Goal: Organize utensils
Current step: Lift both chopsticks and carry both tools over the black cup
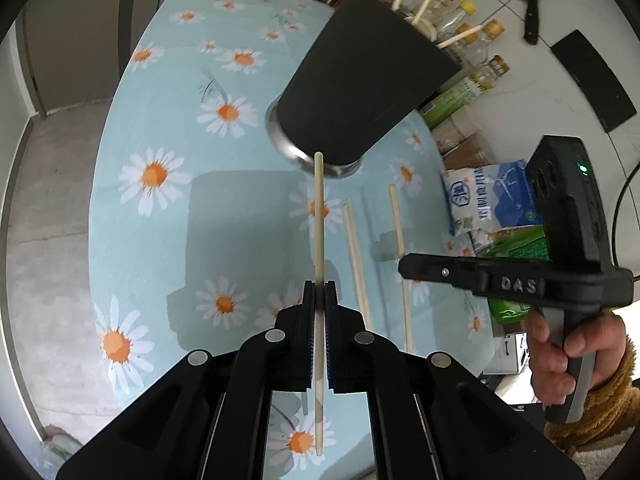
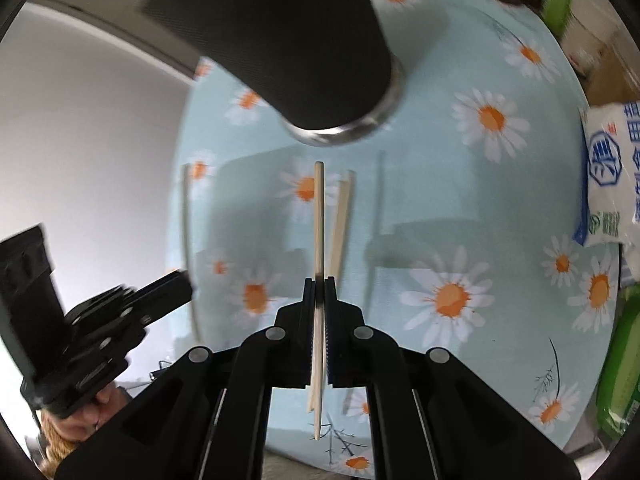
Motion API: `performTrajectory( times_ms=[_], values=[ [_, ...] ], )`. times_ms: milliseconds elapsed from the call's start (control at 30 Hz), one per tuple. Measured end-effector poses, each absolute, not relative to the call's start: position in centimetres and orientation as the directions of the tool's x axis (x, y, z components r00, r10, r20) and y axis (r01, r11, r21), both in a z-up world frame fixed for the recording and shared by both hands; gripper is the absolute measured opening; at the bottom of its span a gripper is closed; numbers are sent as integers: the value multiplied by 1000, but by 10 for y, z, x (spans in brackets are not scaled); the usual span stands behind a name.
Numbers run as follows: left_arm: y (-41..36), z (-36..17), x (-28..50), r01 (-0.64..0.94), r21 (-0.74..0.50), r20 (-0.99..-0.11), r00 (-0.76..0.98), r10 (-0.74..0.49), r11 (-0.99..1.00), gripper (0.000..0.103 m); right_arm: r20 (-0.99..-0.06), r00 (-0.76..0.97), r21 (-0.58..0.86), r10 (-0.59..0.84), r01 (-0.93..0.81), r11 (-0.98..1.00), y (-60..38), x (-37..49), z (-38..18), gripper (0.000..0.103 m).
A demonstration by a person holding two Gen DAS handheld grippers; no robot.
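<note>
My left gripper [image 1: 319, 286] is shut on a pale wooden chopstick [image 1: 319, 216] that runs forward toward the black utensil holder [image 1: 360, 80], a dark cylinder on a metal base. My right gripper [image 2: 319, 282] is shut on a second chopstick [image 2: 319, 216], lifted above the table. In the left wrist view the right gripper [image 1: 403, 267] comes in from the right, its chopstick [image 1: 396, 220] crossing its tip. A third chopstick [image 1: 356, 264] lies flat on the cloth between them, and shows as the loose chopstick [image 2: 340, 232] in the right wrist view. The left gripper [image 2: 182, 280] appears blurred at the left there.
The round table [image 1: 168, 240] wears a light blue daisy cloth. At its right edge sit a white and blue bag [image 1: 492, 196], green packets [image 1: 516, 244] and several glass bottles [image 1: 476, 40]. A cleaver [image 1: 524, 0] lies beyond. A hand [image 1: 560, 352] holds the right gripper's handle.
</note>
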State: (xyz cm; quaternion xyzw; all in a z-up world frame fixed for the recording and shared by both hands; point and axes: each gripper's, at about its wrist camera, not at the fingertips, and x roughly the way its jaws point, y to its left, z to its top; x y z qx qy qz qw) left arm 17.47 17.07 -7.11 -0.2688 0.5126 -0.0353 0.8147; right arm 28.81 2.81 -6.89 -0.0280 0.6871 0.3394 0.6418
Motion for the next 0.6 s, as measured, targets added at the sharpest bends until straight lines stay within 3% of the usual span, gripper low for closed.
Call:
performTrajectory(
  times_ms=[300, 600],
  values=[
    [163, -41, 182, -156, -474, -762, 567, -314, 867, 3, -827, -110, 510, 551, -558, 655, -3, 297, -36, 5],
    [163, -5, 188, -67, -494, -649, 692, -316, 867, 3, -685, 71, 530, 726, -635, 562, -23, 308, 15, 5]
  ],
)
